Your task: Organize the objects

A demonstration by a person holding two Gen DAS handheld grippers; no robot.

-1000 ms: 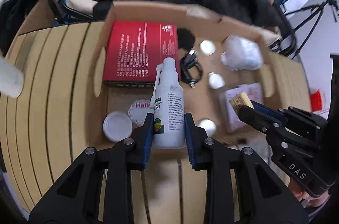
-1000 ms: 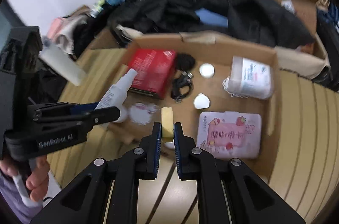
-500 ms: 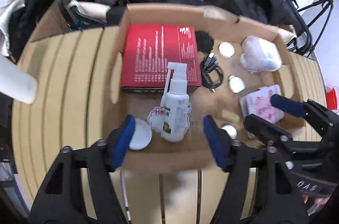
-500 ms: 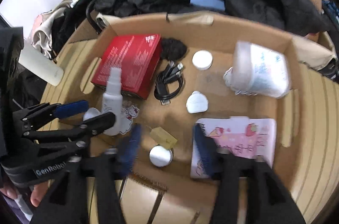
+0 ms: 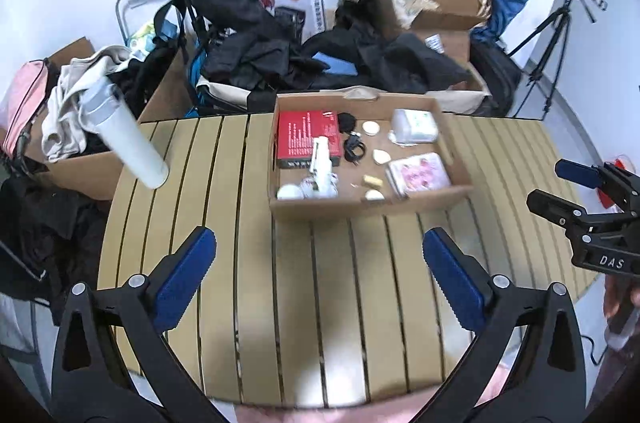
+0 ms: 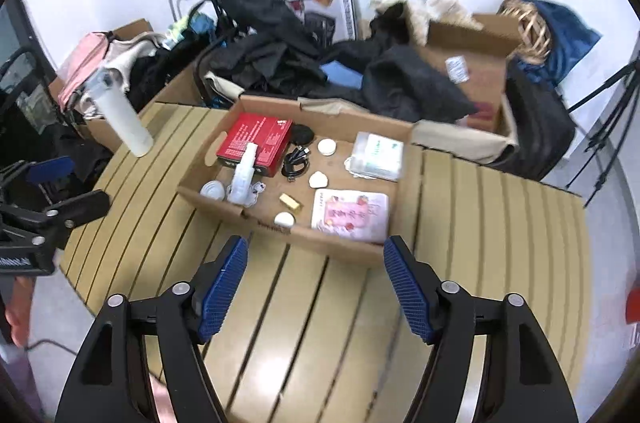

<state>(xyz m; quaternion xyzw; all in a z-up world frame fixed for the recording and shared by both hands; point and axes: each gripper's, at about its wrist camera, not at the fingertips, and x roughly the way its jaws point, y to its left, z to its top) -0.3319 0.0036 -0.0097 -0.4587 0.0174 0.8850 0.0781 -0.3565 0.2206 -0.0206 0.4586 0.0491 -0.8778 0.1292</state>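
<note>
Left wrist view: left tongs (image 5: 320, 255) spread wide apart, empty, pulled back and hovering over bare slats of tan slatted wooden counter (image 5: 280, 283). One second back, clamped on white plastic spray bottle (image 5: 322, 170); half a second back, already released. Now bottle lying inside shallow brown cardboard box (image 5: 372, 205), nozzle end resting against red rectangular carton (image 5: 306, 137), base near round white lid (image 5: 289, 191) at front-left corner. Small yellow block (image 5: 373, 180) lying loose on box floor, just left of pink patterned flat pack (image 5: 418, 171). Right tongs (image 5: 560, 185) visible at right edge, apart, holding nothing, well clear of box.

Right wrist view: right tongs (image 6: 316, 287) parted wide, empty, backed off in front of box's near wall (image 6: 320, 235). One second back, closed on yellow block (image 6: 291, 202); now block flat on box floor between spray bottle (image 6: 244, 179) and pink pack (image 6: 350, 211), round white cap (image 6: 284, 219) just in front. Black coiled cable (image 6: 296, 163), white clear-lidded tub (image 6: 376, 157) and red carton (image 6: 256, 141) in place further back. Tall white cylindrical flask (image 6: 124, 119) standing on counter's far left edge, outside box. Left tongs (image 6: 60, 187) at left edge, apart.

Judgement: both drops done, both items boxed; retreat suggests end of sorting or reach for next item, possibly flask.
</note>
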